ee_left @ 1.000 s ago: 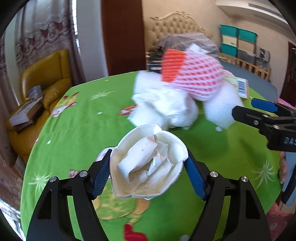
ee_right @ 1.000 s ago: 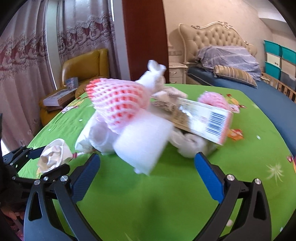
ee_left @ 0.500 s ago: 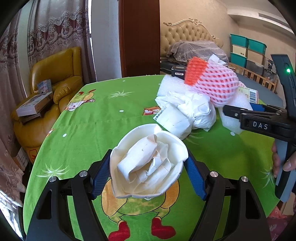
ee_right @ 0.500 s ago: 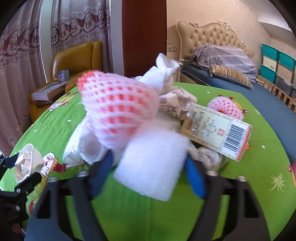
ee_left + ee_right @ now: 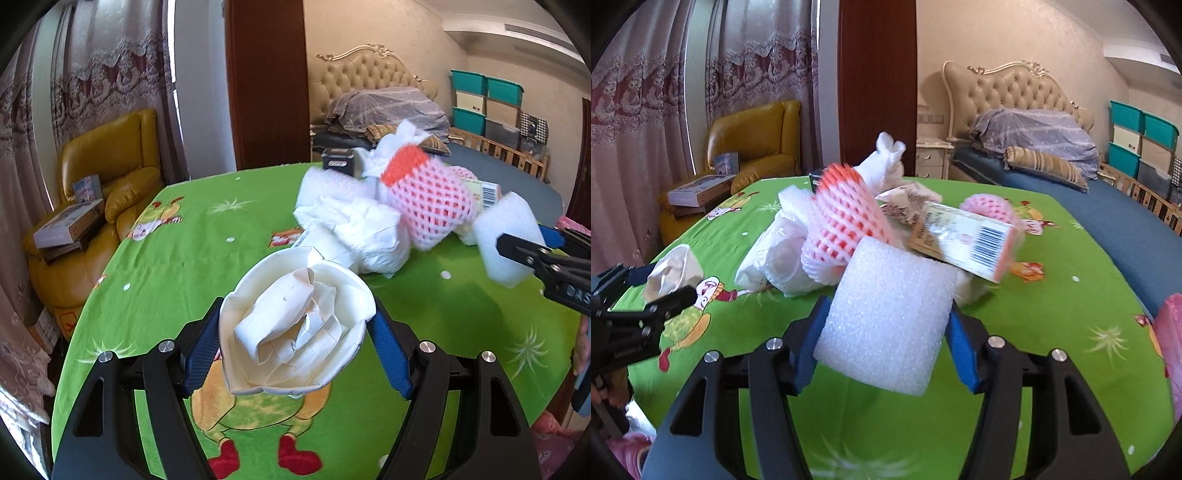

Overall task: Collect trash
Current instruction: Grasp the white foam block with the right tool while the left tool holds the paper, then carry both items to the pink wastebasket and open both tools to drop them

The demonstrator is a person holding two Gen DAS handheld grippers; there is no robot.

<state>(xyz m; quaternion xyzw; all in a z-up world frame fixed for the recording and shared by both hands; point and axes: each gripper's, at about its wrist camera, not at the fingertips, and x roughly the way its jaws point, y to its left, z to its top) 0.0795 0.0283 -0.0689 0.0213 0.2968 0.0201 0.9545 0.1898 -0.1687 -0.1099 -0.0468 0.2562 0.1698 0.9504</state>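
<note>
Spreading across both views, the green tablecloth [image 5: 177, 258] lies bare on the left side out to its curved edge, past which a yellow armchair [image 5: 110, 155] stands. Near the right gripper [image 5: 884, 325] the cloth is also bare, and its right edge drops toward a blue bed [image 5: 1126, 221].

Held up between the left gripper's [image 5: 295, 332] blue pads, a crumpled paper cup [image 5: 295, 325] sits pressed on both sides, above the cloth and nearer than the pile.

The right gripper's jaws are closing, and a white foam block [image 5: 890, 317] is between them with both pads against its sides. It sits at the near right end of the trash pile [image 5: 369, 229], touching a pink foam net [image 5: 846, 229] just beyond it. A barcoded packet [image 5: 964, 240] lies just behind the block to the right, and white wrappers [image 5: 783, 254] sit to the left.
</note>
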